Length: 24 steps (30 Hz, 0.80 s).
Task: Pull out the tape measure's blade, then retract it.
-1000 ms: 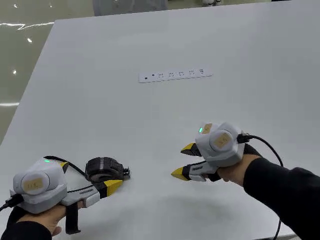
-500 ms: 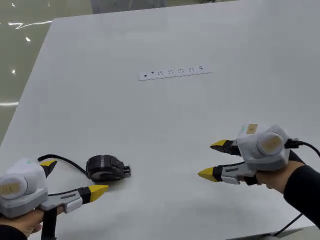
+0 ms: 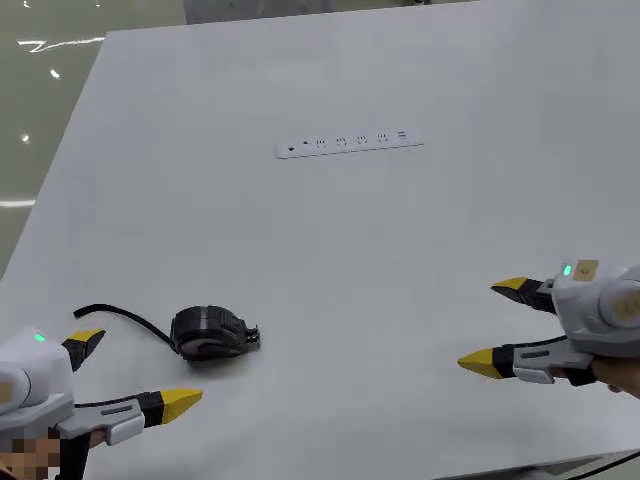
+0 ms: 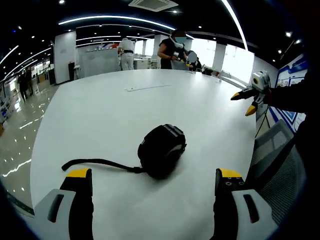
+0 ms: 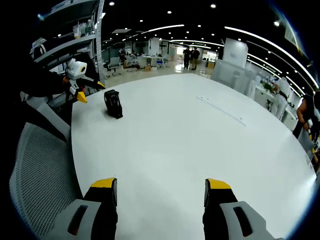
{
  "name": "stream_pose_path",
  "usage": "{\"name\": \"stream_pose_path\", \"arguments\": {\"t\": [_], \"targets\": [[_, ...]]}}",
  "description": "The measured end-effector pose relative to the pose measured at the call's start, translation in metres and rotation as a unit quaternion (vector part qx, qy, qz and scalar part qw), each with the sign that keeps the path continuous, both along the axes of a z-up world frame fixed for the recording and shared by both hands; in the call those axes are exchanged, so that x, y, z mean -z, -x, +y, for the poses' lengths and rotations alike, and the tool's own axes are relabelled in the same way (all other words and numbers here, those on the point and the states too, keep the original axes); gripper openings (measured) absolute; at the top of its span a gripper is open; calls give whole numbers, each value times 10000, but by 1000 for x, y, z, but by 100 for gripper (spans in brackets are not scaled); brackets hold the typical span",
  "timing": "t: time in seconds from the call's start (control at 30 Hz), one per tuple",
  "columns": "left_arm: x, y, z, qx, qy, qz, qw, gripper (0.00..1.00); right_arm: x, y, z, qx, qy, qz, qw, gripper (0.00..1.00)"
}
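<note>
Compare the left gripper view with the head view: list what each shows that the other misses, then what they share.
Left gripper view: people beyond the white table, ceiling light strips and a grey mesh chair. Head view: the separate sockets of the white power strip and a green light on the left gripper. Both: the black tape measure and its black wrist cord on that table, no blade drawn out, ahead of the open left gripper; the open right gripper stands apart.
</note>
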<state>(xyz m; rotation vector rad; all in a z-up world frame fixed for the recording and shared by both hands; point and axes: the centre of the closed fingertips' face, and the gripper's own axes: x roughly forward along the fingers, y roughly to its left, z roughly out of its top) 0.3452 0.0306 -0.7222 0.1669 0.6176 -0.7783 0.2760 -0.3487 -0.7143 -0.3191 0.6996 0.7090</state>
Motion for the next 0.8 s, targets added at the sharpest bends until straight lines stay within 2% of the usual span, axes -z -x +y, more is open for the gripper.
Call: {"name": "stream_pose_path", "arguments": {"t": [0.03,0.13,0.2,0.3,0.5,0.7,0.8], "targets": [[-1,0,1,29,-26,-76,10000,99,0,2,-5,172,-103,49,9998,71],[-1,-1,3,-16,-38,-32,10000,99,0,7,-15,301,-148,61,9994,74],[-4,-2,3,9,-12,-114,9999,99,2,11,-21,380,-152,90,9991,76],[-5,-4,6,-17,-49,-132,9999,99,4,15,-30,507,-192,162,9984,81],[-7,-4,8,-46,-30,-158,9999,99,2,20,-40,580,-386,172,9974,98],[-4,-1,8,11,-104,-78,9999,99,3,23,-51,701,-390,191,9966,99],[-7,-2,7,61,-135,-129,9998,99,3,24,-57,768,-413,250,9959,99]]}}
